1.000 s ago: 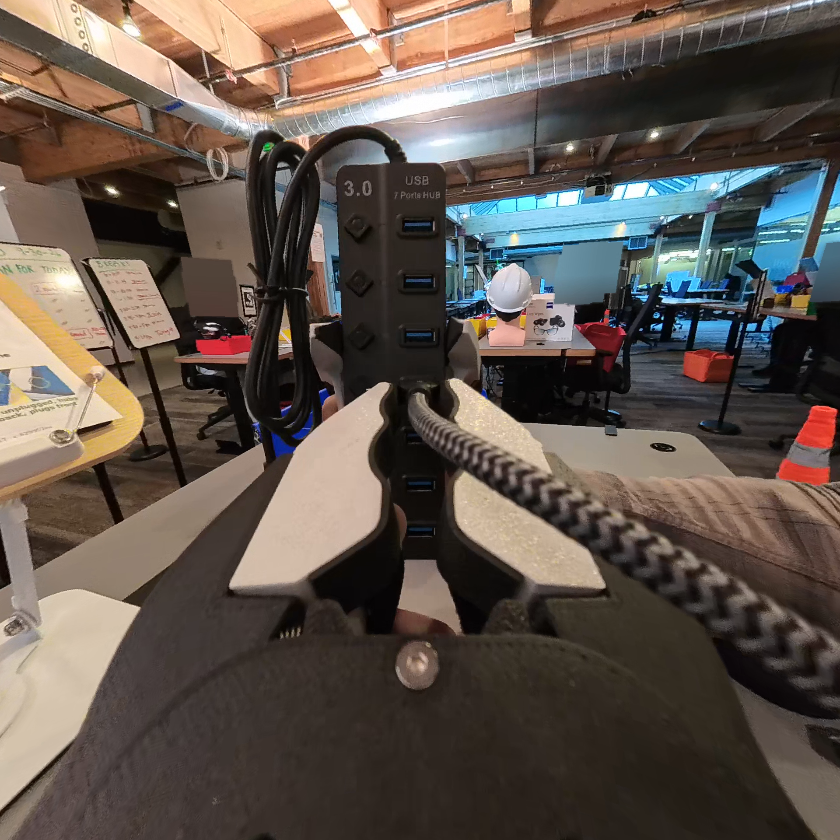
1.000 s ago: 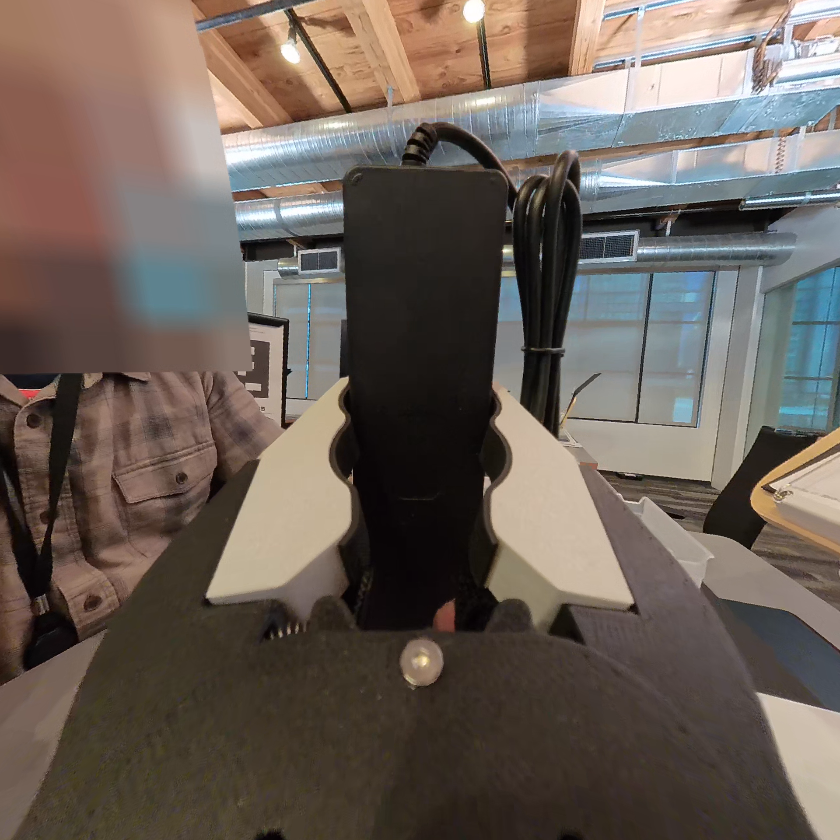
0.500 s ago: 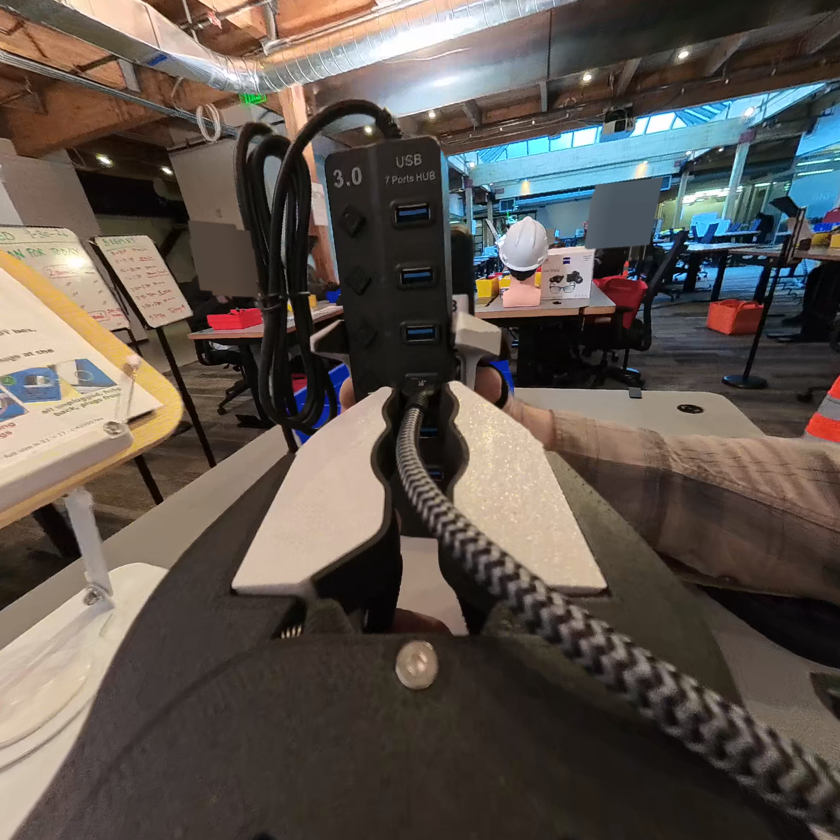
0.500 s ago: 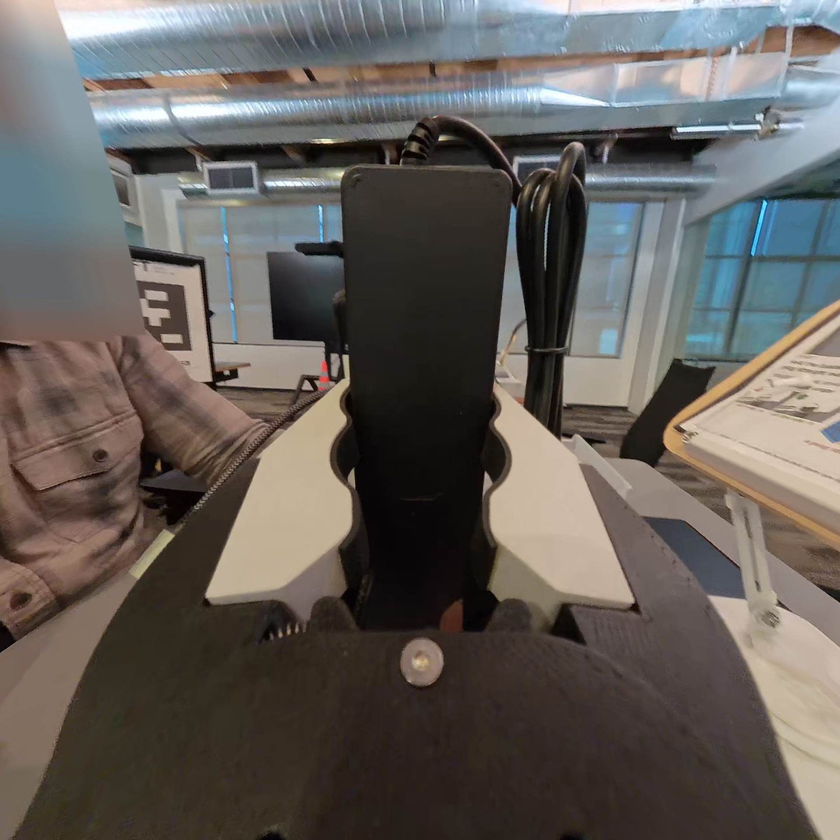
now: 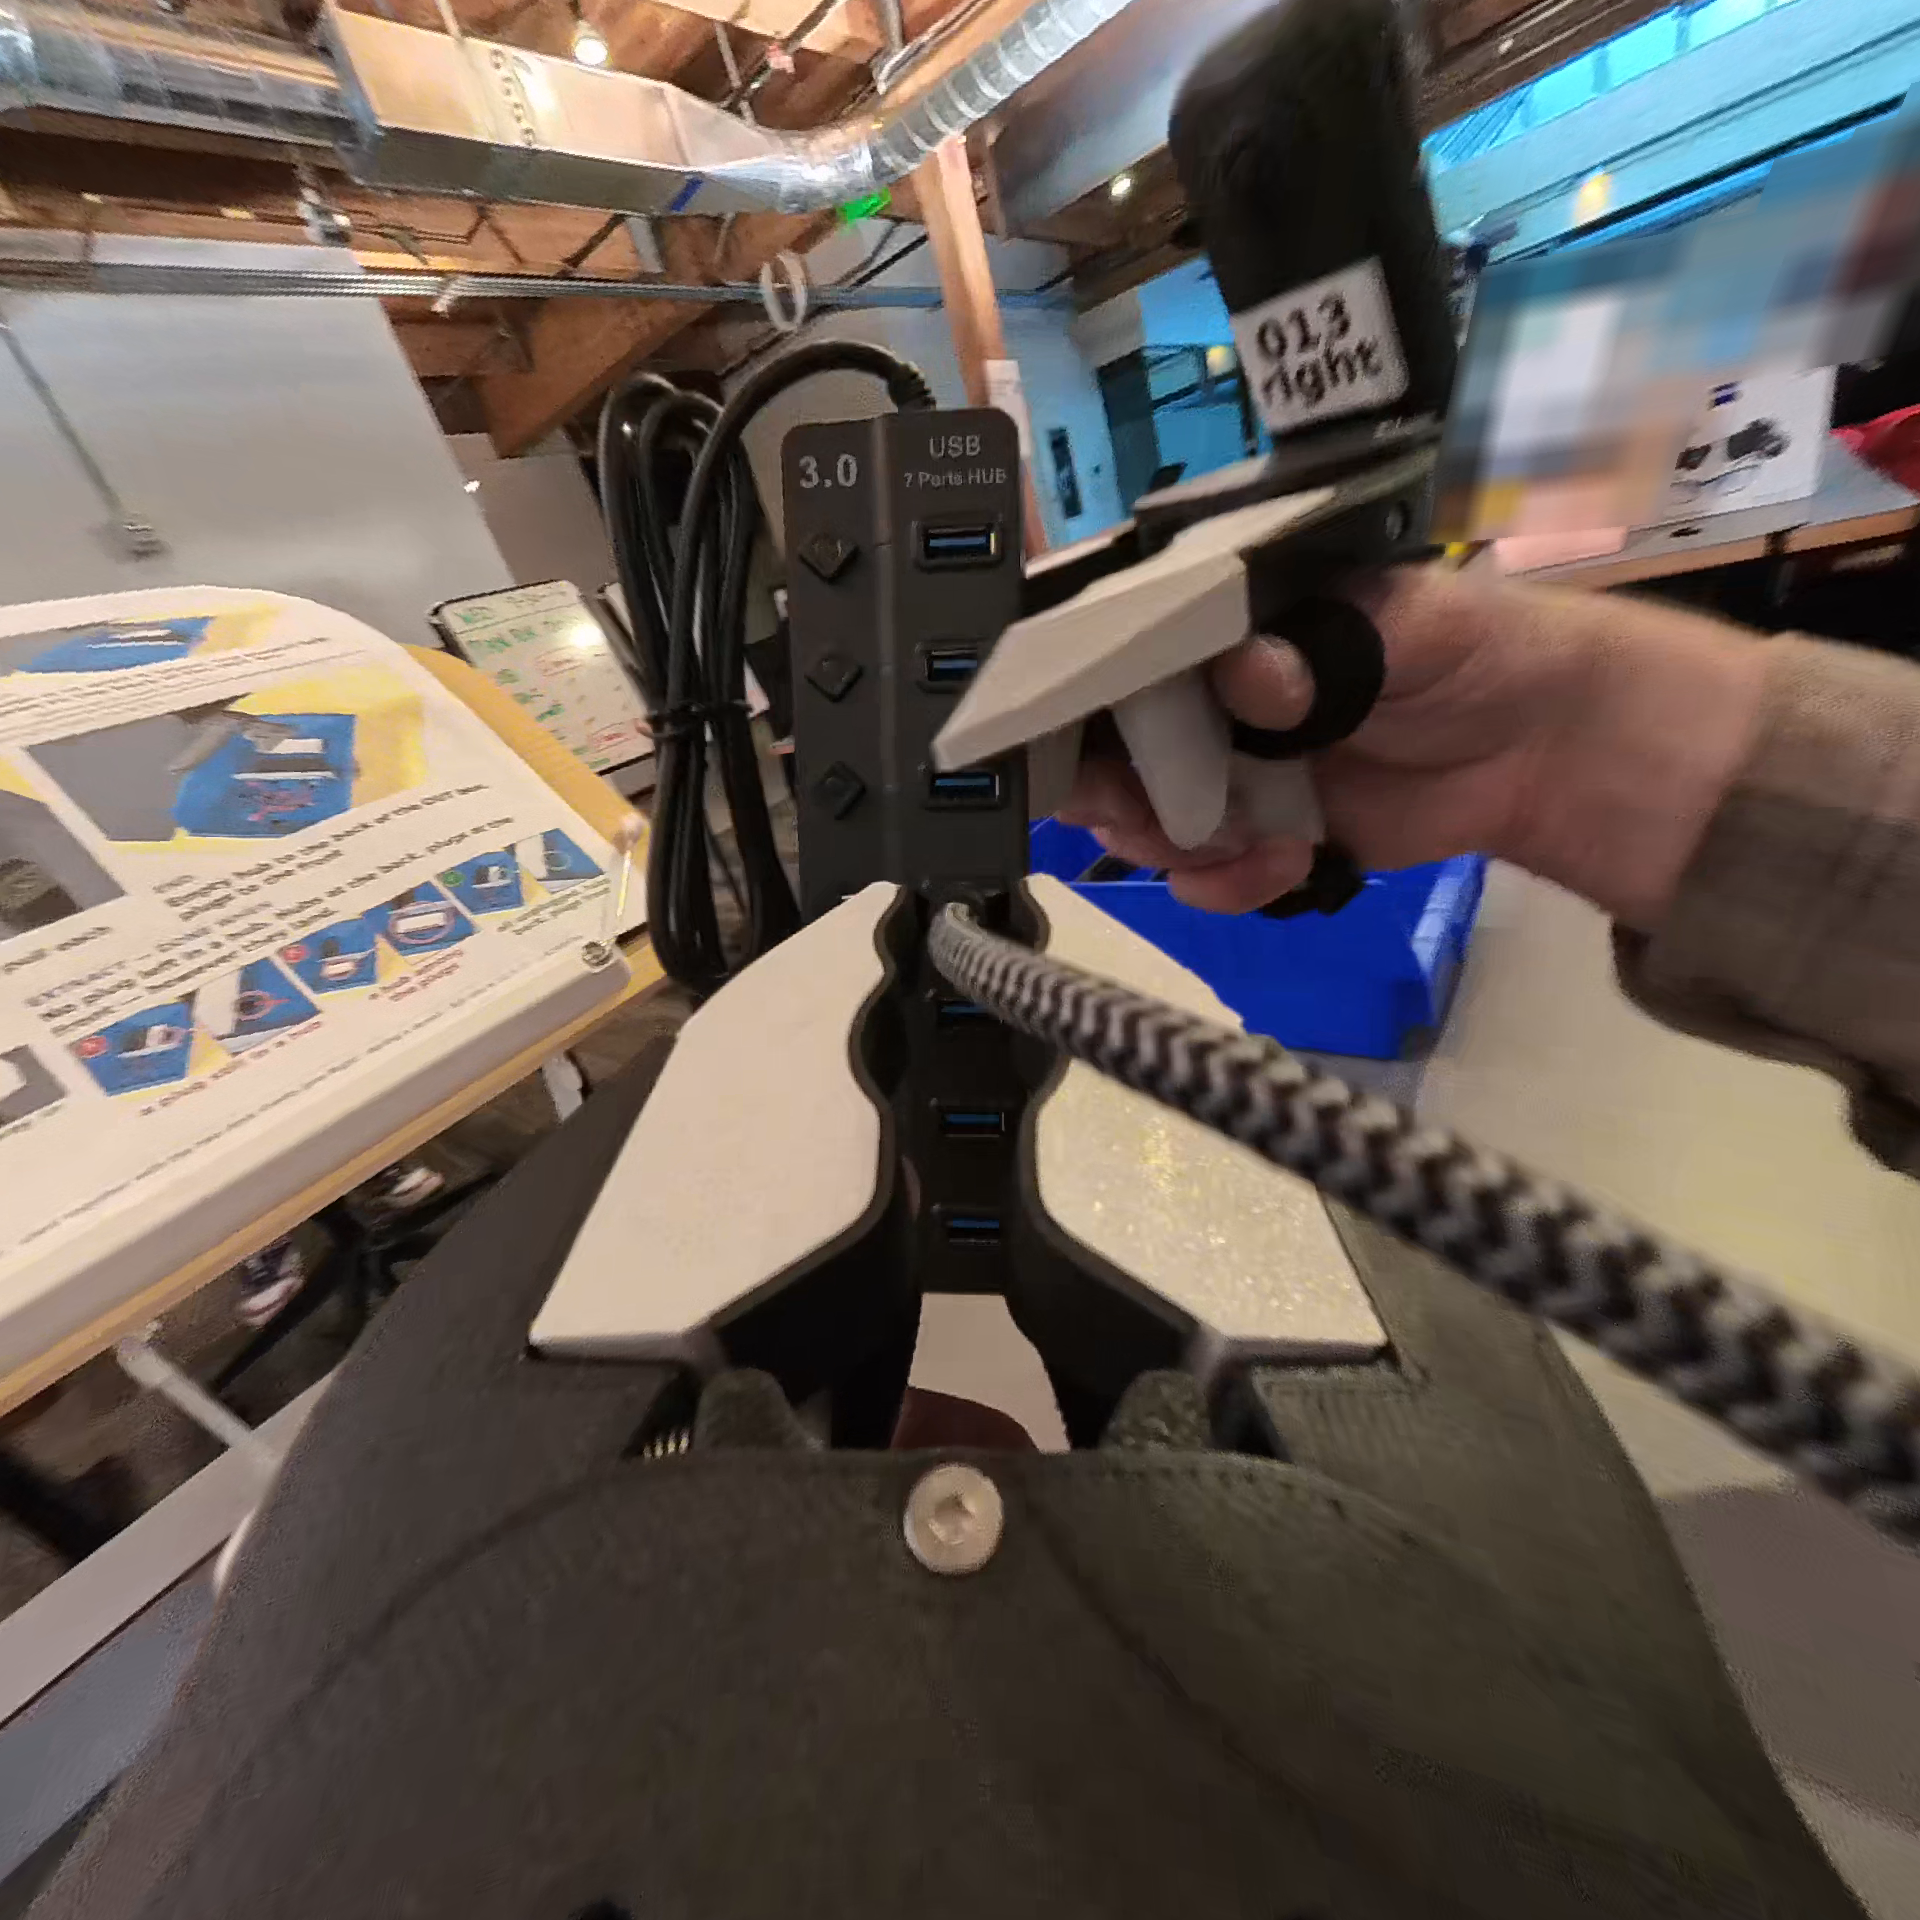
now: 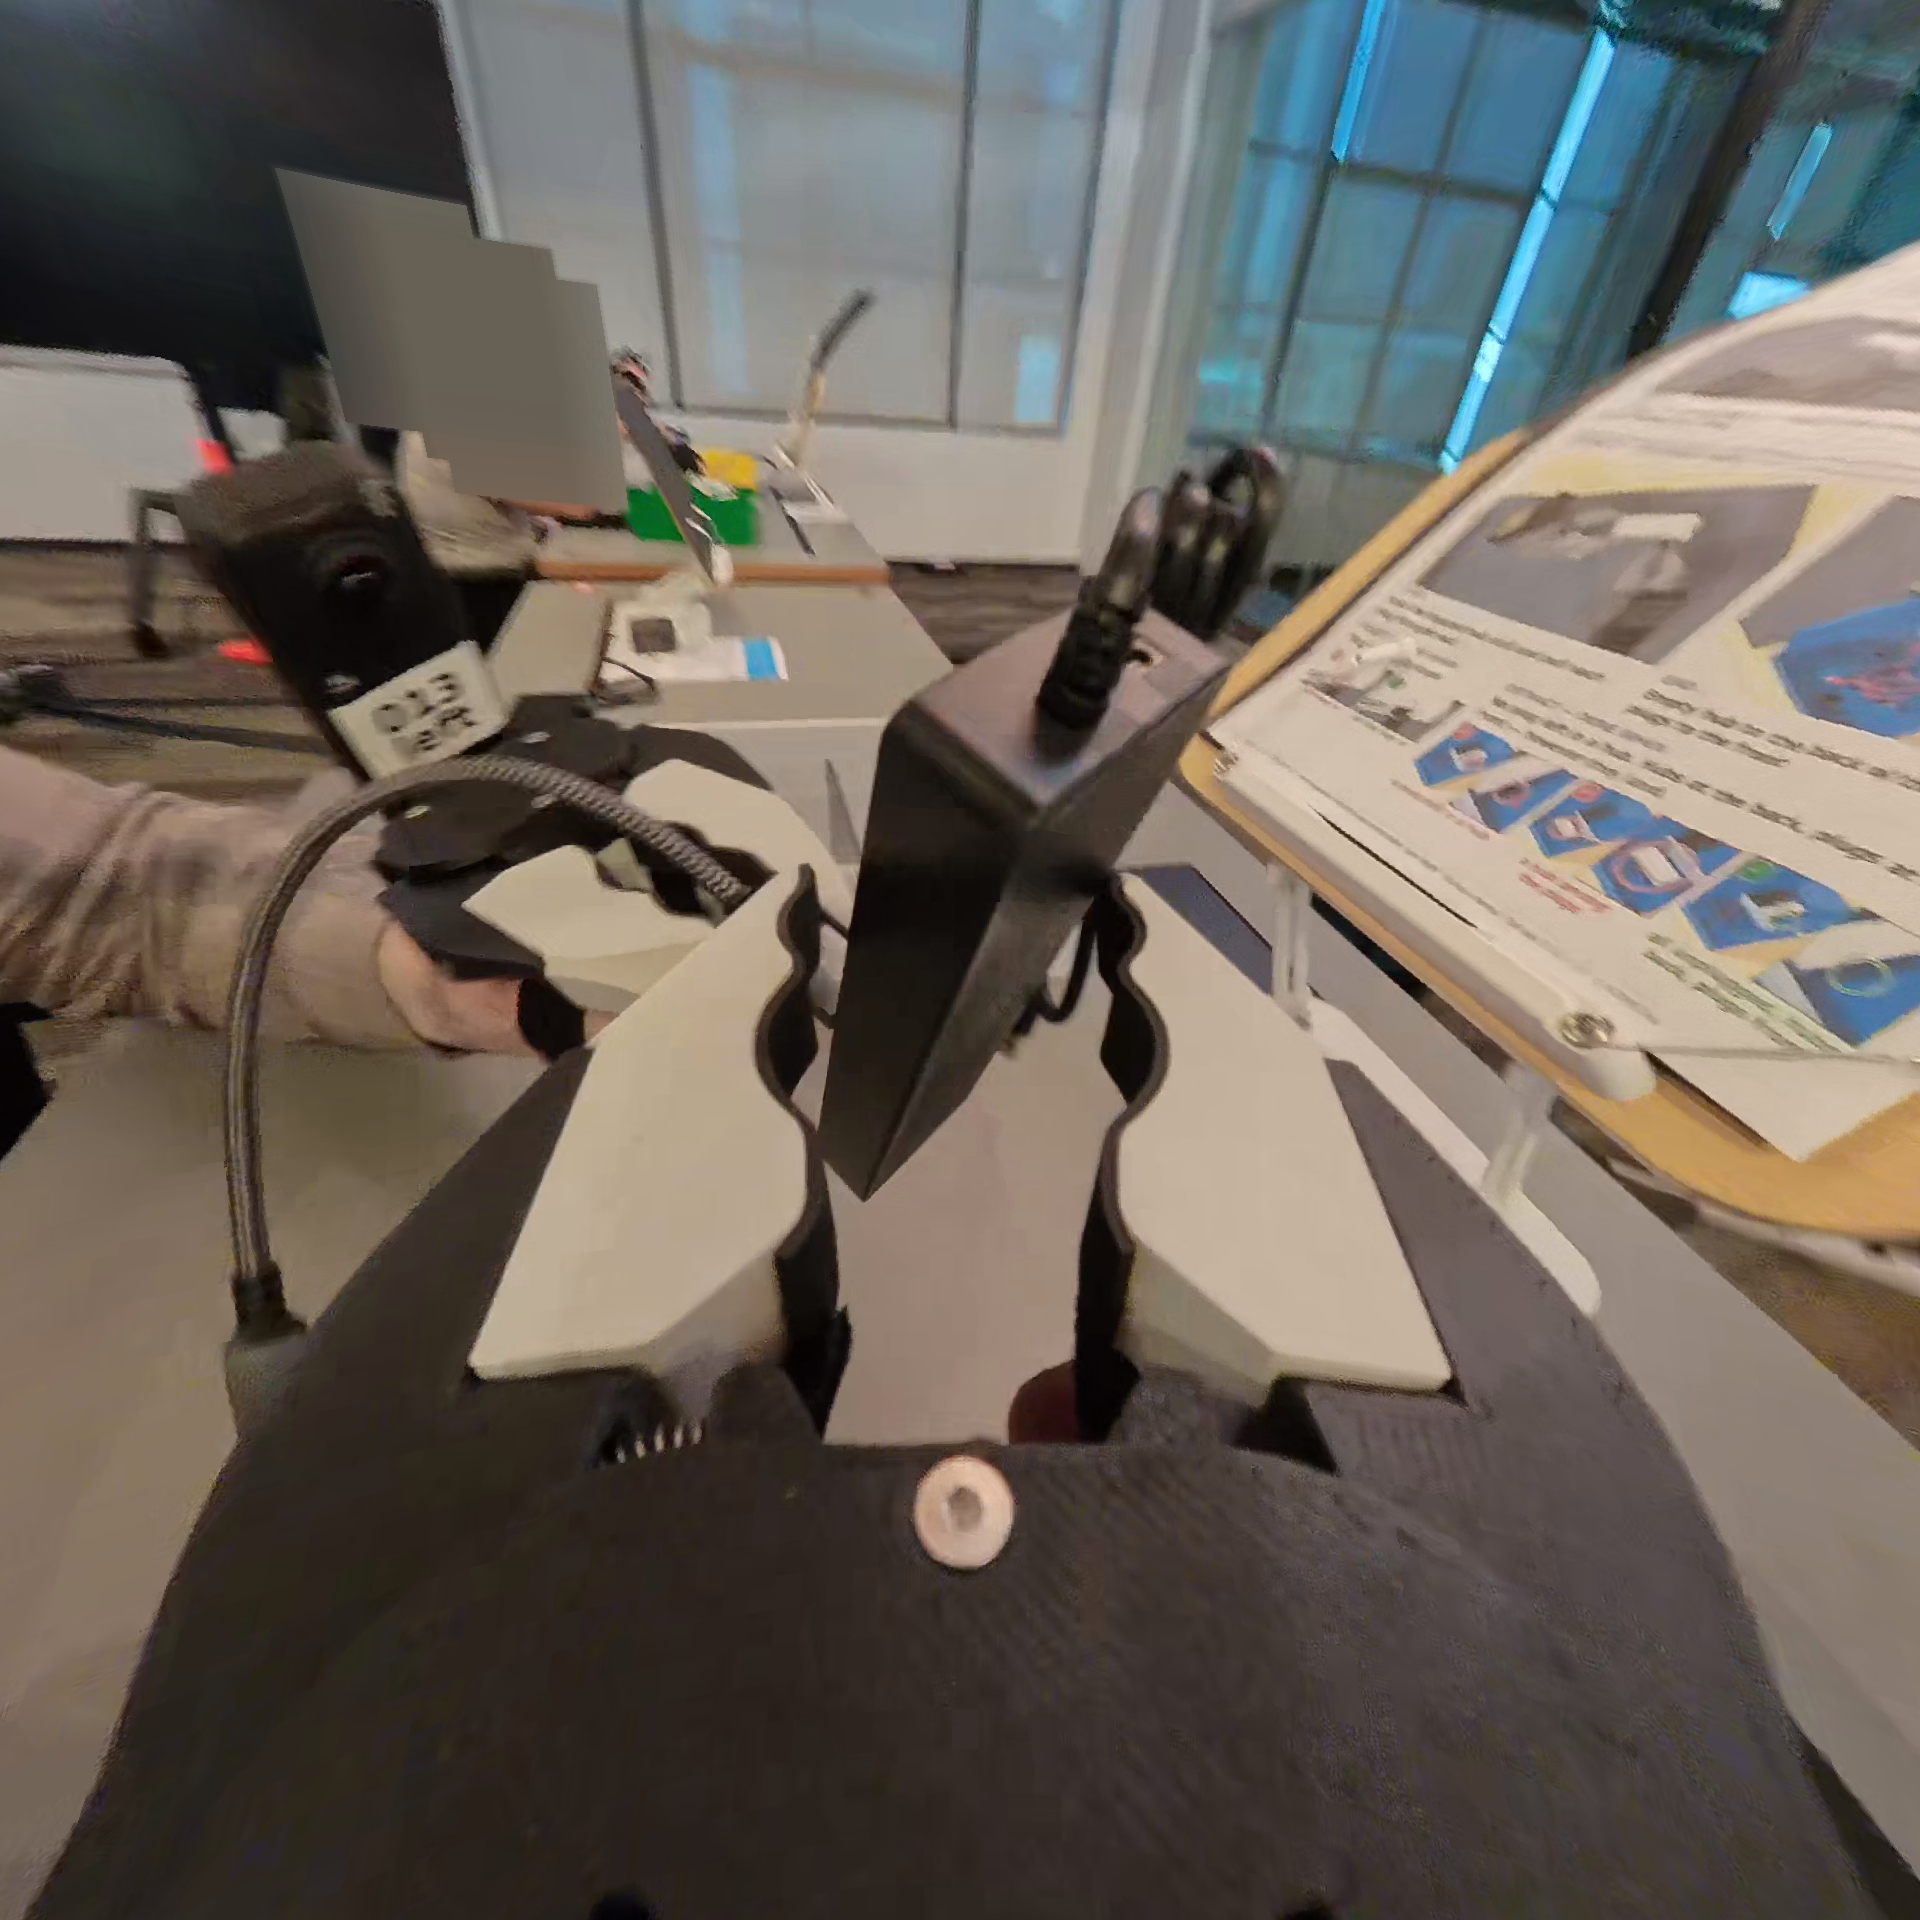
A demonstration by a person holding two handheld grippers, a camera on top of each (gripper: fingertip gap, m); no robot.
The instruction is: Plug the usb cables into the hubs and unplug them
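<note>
A black USB hub (image 5: 899, 644) stands upright, its blue ports facing my left gripper (image 5: 956, 904). That gripper is shut on the plug of a black-and-white braided cable (image 5: 1299, 1132), which sits in the hub's fourth port from the top. My right gripper (image 6: 958, 891) is open; the hub (image 6: 935, 935) hangs tilted between its fingers without being clamped. In the left wrist view the right gripper (image 5: 1101, 634) shows beside the hub's right side, held by a hand. The left gripper (image 6: 623, 914) and the braided cable (image 6: 244, 997) show at the left of the right wrist view.
The hub's own bundled black cord (image 5: 686, 727) hangs on its left. An instruction board on a white stand (image 5: 260, 935) is close on the left, and on the right in the right wrist view (image 6: 1610, 831). A blue bin (image 5: 1299, 966) sits on the grey table (image 5: 1558, 1143).
My right gripper has opened and let go of the hub, which now tilts loose between its fingers. Both views have swung down and sideways. The left gripper stays shut on the plug.
</note>
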